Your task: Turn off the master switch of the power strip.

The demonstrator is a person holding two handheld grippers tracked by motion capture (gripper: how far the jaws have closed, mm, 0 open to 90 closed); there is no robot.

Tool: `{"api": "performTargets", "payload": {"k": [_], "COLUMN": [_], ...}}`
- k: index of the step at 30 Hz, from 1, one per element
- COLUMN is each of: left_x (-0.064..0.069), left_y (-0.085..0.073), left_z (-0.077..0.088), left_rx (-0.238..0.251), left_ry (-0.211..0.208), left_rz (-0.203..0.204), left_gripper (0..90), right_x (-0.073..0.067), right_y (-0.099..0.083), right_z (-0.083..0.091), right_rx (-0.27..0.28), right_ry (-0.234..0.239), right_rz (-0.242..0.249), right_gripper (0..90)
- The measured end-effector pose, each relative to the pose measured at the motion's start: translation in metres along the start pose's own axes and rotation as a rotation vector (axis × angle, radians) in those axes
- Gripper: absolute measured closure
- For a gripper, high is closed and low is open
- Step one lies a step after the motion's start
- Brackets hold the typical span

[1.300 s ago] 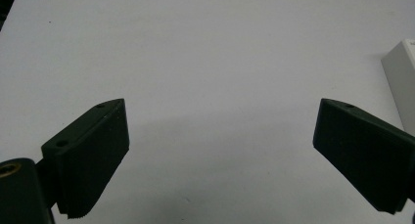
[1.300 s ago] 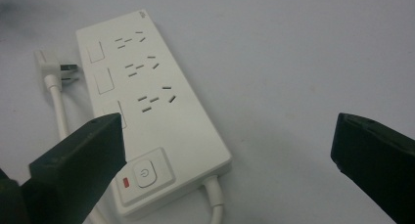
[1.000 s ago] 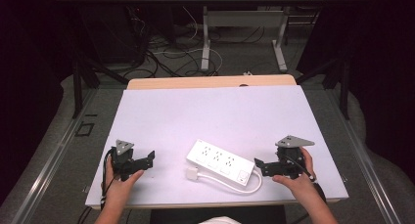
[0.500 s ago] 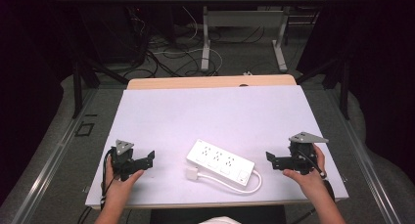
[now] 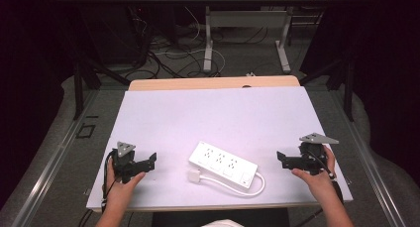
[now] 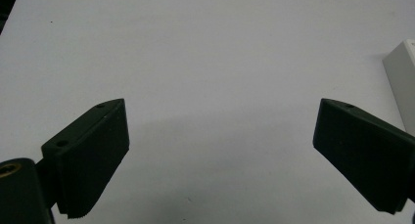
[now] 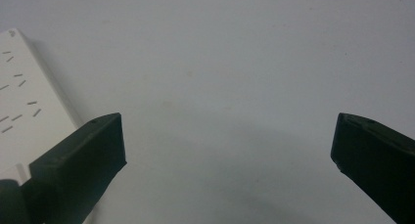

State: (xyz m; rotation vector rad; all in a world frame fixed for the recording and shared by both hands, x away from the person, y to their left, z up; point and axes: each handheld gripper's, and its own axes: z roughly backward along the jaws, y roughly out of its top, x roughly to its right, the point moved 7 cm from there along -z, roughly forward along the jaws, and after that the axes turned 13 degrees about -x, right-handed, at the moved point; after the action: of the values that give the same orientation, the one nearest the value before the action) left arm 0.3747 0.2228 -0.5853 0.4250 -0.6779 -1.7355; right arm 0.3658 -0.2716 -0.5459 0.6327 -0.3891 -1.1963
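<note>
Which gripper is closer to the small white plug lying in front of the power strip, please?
Left. The left gripper sits just left of the plug, while the right gripper is off to its right, beyond the power strip.

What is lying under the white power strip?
The power strip lies flat on the white table, its cord looping beside it to the plug. Whatever is beneath its body is covered and cannot be seen.

On the table we log a power strip near the front edge, centre. Its cord and plug lie before it. Left gripper sits to its left, right gripper to its right, both apart from it.
</note>
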Motion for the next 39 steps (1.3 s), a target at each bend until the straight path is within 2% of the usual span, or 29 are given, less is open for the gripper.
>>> {"api": "performTargets", "payload": {"k": [3, 16, 22, 27, 32, 39], "left_x": [0.0, 0.0, -0.001, -0.002, -0.002, -0.003], "left_y": [0.0, 0.0, -0.001, -0.001, -0.001, -0.001], "left_z": [0.0, -0.001, 0.0, 0.001, 0.001, 0.001], "left_rx": [0.0, -0.002, -0.006, 0.002, 0.001, -0.001], "left_ry": [-0.001, -0.002, 0.001, 0.004, 0.001, -0.003], "left_rz": [0.0, 0.004, 0.0, 0.008, 0.008, 0.01], "left_gripper": [6.5, 6.5, 6.5, 6.5, 6.5, 6.5], "right_x": [0.005, 0.022, 0.025, 0.031, 0.038, 0.044], "right_y": [-0.001, -0.01, -0.014, -0.016, -0.018, -0.024], "right_z": [-0.002, -0.014, -0.021, -0.026, -0.031, -0.036], "right_rx": [0.0, -0.012, -0.008, 0.01, 0.029, -0.002], "right_ry": [-0.021, -0.049, -0.054, -0.082, -0.099, -0.102], "right_rz": [-0.014, -0.062, -0.056, -0.049, -0.067, -0.075], "right_gripper": [0.0, 0.0, 0.0, 0.0, 0.0, 0.0]}}
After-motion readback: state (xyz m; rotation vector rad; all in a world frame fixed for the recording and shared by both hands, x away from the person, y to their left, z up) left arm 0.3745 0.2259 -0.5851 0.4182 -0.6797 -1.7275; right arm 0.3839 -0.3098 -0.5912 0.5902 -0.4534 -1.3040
